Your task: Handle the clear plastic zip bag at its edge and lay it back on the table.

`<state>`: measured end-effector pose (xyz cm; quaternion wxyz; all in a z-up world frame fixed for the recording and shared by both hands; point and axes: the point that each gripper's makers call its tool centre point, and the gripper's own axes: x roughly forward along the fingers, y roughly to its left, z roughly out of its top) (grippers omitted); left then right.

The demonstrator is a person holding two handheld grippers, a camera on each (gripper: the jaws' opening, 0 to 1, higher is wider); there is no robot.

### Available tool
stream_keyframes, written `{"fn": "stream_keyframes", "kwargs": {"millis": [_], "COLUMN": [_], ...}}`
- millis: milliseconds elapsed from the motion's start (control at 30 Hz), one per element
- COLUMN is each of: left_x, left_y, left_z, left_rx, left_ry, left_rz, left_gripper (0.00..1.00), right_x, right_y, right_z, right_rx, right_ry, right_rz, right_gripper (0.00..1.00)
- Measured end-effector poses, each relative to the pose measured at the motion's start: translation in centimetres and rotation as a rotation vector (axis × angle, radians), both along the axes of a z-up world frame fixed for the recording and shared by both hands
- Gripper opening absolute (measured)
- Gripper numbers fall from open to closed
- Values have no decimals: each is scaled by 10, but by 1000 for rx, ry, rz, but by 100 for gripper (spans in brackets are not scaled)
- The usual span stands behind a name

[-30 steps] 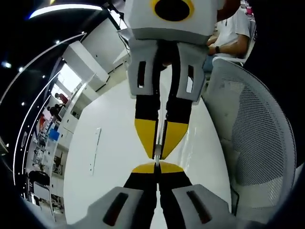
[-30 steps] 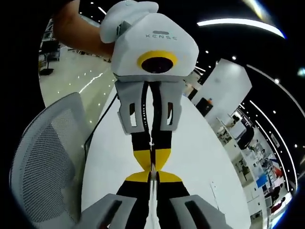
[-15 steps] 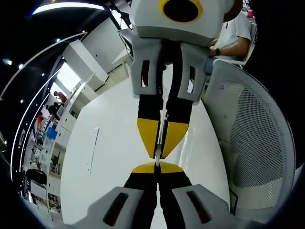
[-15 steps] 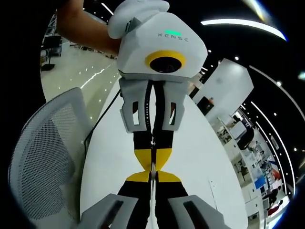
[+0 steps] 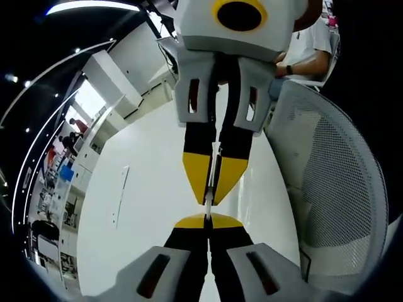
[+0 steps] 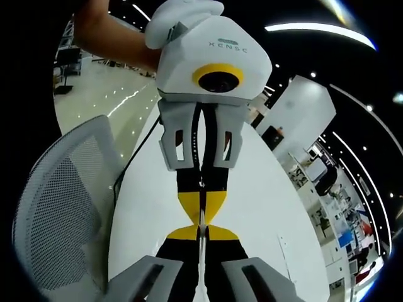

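A large open hall with a dark ceiling carries long bright light strips [image 5: 88, 7] toward eleven o'clock in the left gripper view and toward one o'clock in the right gripper view, with white partition blocks [image 6: 302, 113] and distant desks and shelving [image 5: 60, 182] around the edges. Through the middle of both views runs a long, glossy white table [image 5: 151, 207], its bare surface reflecting the room lights. A white mesh-backed chair [image 5: 334, 189] stands beside the table at three o'clock in the left gripper view and at eight o'clock [image 6: 60, 214] in the right gripper view. A seated person in a white shirt [image 5: 308, 47] is at one o'clock in the left gripper view; a bare forearm [image 6: 116, 41] reaches in at eleven o'clock in the right gripper view. The two tools meet tip to tip above the table. The left gripper [image 5: 207, 220] has its jaws pressed together, and the right gripper [image 6: 201, 231] likewise; the clear plastic zip bag [image 5: 212, 179] shows as a thin edge-on sliver pinched between both pairs of yellow tips, held in the air over the table at the centre of each view.
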<state>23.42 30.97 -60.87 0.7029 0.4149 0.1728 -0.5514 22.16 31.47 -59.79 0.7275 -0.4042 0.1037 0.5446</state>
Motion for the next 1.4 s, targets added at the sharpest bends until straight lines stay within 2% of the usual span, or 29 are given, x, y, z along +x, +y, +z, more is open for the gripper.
{"fn": "stream_keyframes", "kwargs": {"millis": [1400], "left_x": [0], "left_y": [9], "left_z": [-1], "left_rx": [-3], "left_ry": [8], "left_rz": [14], "left_gripper": [0], "right_x": [1], "right_y": [-6], "right_z": [-5], "right_rx": [2], "right_ry": [13], "right_rz": [-13], "right_gripper": [0]}}
